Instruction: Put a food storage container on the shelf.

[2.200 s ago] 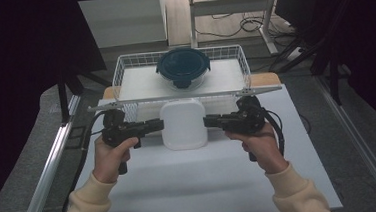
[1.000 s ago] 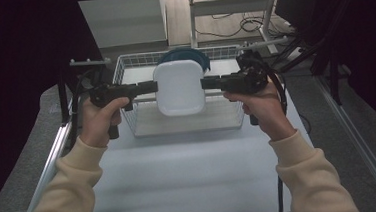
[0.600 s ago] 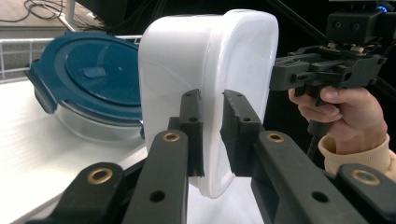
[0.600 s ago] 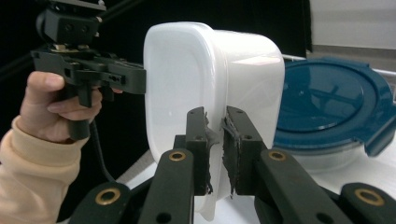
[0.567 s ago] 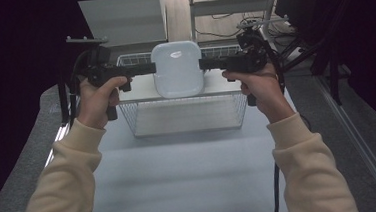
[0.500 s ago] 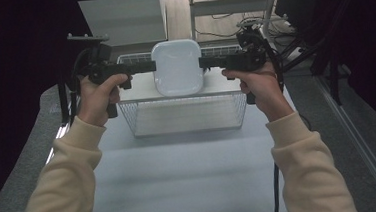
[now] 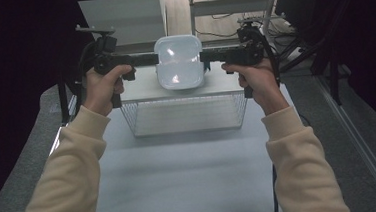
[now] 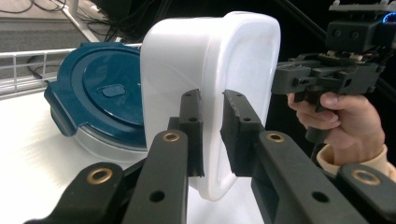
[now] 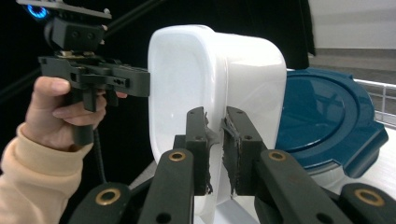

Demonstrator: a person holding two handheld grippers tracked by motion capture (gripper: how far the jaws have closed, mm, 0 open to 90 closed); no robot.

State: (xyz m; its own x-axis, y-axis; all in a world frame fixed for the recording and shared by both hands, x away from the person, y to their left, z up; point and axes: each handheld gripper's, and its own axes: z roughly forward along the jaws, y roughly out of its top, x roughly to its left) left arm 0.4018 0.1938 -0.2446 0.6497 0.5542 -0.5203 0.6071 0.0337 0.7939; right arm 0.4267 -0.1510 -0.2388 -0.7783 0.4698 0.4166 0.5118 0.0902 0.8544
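Note:
A white, rounded-square plastic container hangs in the air over the back of a wire basket, its hollow side facing the high camera. My left gripper is shut on its left rim and my right gripper on its right rim. In the left gripper view the jaws pinch the thin wall of the container. The right gripper view has the same pinch on the opposite rim. Just behind it lies a clear round container with a dark blue lid.
The basket stands at the far end of a white table mat. Dark frame posts and cables rise on both sides beyond the hands. A metal rail runs along the table's right edge.
Both hands have carried the white container from the table up and away over the basket. Over the last second it rose a little more and tipped to face the camera.

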